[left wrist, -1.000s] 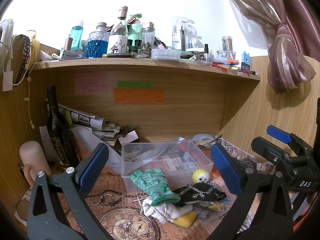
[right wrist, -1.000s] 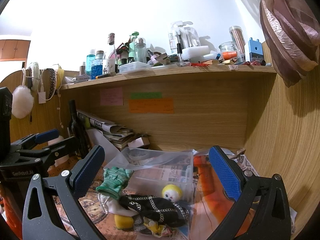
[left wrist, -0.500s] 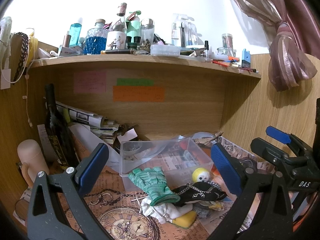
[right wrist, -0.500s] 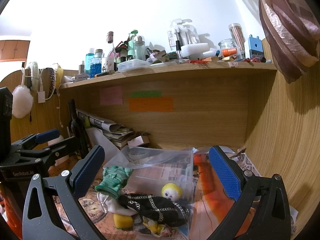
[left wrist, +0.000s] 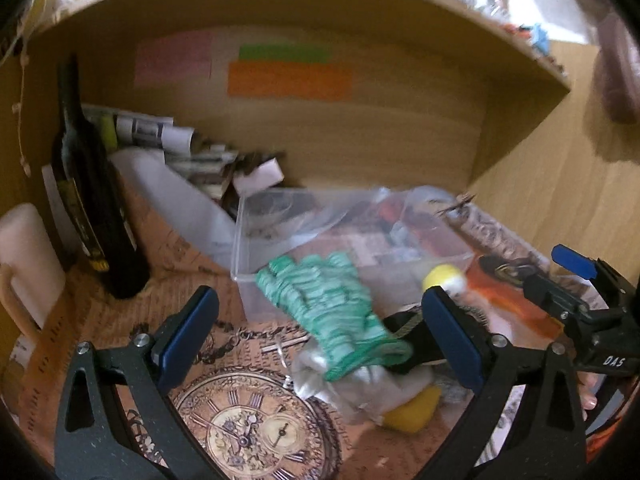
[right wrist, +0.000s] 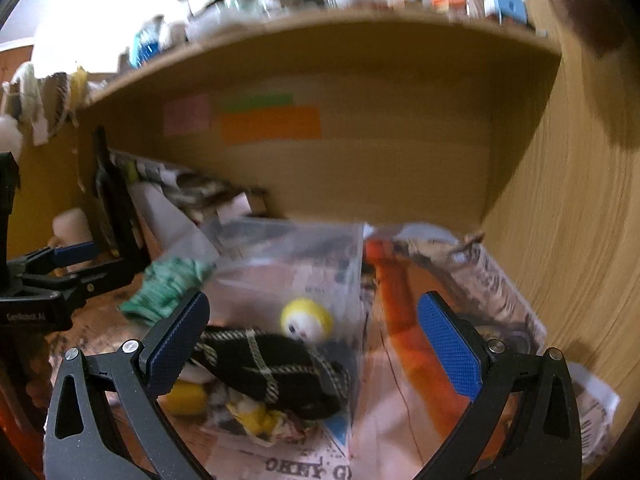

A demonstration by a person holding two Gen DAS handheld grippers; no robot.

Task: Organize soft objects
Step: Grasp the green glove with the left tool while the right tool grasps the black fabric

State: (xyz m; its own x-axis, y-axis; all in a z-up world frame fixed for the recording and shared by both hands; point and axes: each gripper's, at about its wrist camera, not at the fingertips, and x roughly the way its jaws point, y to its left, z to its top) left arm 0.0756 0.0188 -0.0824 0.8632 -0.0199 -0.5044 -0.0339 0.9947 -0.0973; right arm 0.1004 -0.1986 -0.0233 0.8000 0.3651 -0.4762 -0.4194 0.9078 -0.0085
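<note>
Above the desk's (left wrist: pixel 100 320) front edge, my spread left gripper (left wrist: pixel 320 340) nears the green knitted glove (left wrist: pixel 324 312), which I judge needs pinching next; my right gripper (right wrist: pixel 312 348), likewise spread, holds nothing.

In the left wrist view, the glove (left wrist: pixel 328 312) is lying at frame centre, draped over a cloth (left wrist: pixel 360 384) and leaning against the near wall of the plastic box (left wrist: pixel 256 280). The sponge (left wrist: pixel 412 406) is sitting lower right of the cloth. The bottle (left wrist: pixel 92 208) is standing at the left. The doll head (left wrist: pixel 442 276) is resting right of the glove, behind the pouch (left wrist: pixel 404 324).
</note>
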